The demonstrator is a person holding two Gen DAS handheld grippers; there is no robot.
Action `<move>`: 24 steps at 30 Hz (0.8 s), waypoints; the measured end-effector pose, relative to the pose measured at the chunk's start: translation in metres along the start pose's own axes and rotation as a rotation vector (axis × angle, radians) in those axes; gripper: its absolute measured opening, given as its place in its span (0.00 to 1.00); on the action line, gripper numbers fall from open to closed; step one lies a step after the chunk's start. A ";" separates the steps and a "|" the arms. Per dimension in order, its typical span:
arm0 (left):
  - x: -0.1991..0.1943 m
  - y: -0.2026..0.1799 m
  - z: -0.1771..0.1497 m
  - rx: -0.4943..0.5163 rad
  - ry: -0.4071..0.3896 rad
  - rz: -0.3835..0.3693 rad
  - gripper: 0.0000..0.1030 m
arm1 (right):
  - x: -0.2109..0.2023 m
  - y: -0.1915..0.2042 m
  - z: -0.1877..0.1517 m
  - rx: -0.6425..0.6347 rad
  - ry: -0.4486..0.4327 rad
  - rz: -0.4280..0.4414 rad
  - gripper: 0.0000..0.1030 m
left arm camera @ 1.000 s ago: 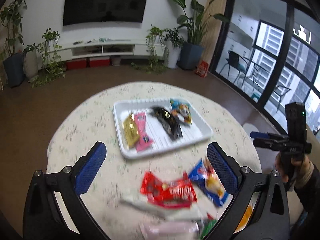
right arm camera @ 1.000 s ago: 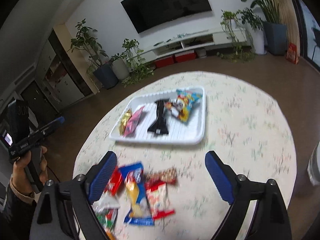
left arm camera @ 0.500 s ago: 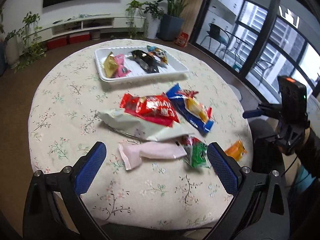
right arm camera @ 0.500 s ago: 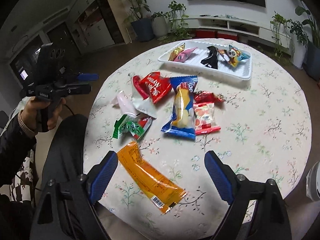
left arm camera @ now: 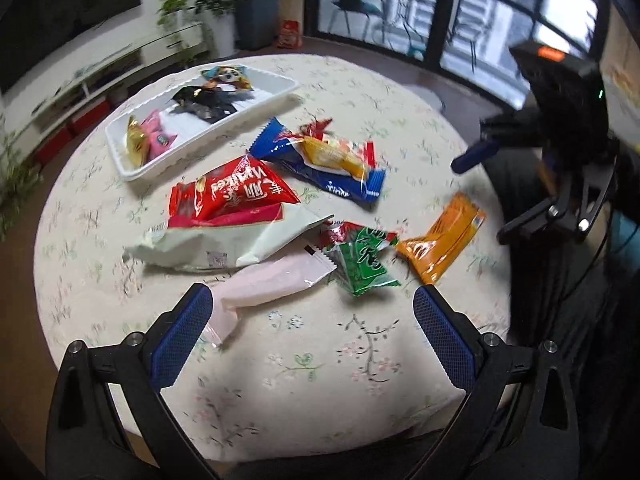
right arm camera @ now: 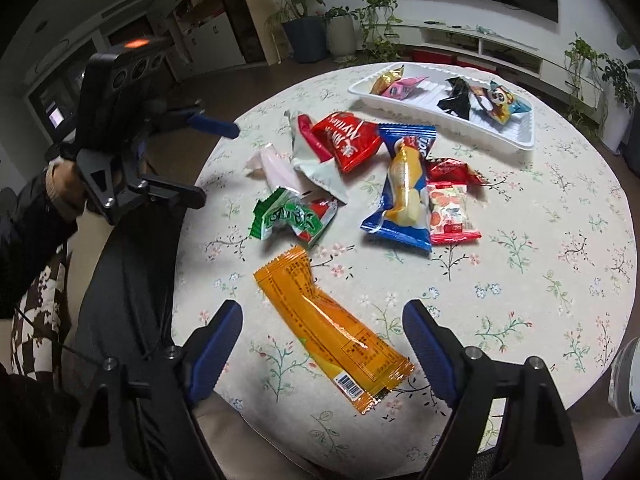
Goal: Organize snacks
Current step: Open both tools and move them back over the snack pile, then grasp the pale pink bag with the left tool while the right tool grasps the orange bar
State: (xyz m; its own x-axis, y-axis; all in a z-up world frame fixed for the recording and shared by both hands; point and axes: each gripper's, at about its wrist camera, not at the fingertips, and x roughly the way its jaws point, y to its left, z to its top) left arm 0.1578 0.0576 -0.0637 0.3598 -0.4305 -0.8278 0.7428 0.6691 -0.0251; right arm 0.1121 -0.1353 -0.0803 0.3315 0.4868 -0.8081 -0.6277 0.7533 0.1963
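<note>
Several snack packets lie loose on the round floral table: a pink packet, a green one, an orange one, a red bag, a white bag and a blue one. A white tray at the far side holds several snacks. My left gripper is open and empty, just before the pink packet. My right gripper is open and empty, with the orange packet lying between its fingers. The tray also shows in the right wrist view.
A red-and-white packet lies beside the blue packet. The green packet lies near the table's left edge in the right wrist view. Plants, a TV shelf and glass doors stand around the room.
Both grippers have pulled back from the tray toward the near table edge and dropped lower. The loose packets now lie close in front, the orange one between the right fingers.
</note>
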 end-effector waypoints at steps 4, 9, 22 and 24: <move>0.022 0.002 0.010 0.086 0.105 -0.090 0.96 | 0.004 0.000 0.000 -0.008 0.022 0.007 0.82; 0.052 0.003 0.015 0.187 0.234 -0.121 0.80 | 0.007 -0.004 0.000 0.009 0.026 0.018 0.82; 0.084 0.022 0.042 0.221 0.350 -0.129 0.74 | 0.018 -0.008 0.003 0.006 0.054 0.045 0.82; 0.089 0.027 0.042 0.219 0.372 -0.119 0.61 | 0.020 -0.008 0.003 0.005 0.060 0.044 0.82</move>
State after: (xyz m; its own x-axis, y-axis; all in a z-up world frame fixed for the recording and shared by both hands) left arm 0.2332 0.0120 -0.1143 0.0671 -0.2223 -0.9727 0.8832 0.4667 -0.0458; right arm 0.1262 -0.1305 -0.0961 0.2609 0.4921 -0.8305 -0.6370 0.7342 0.2349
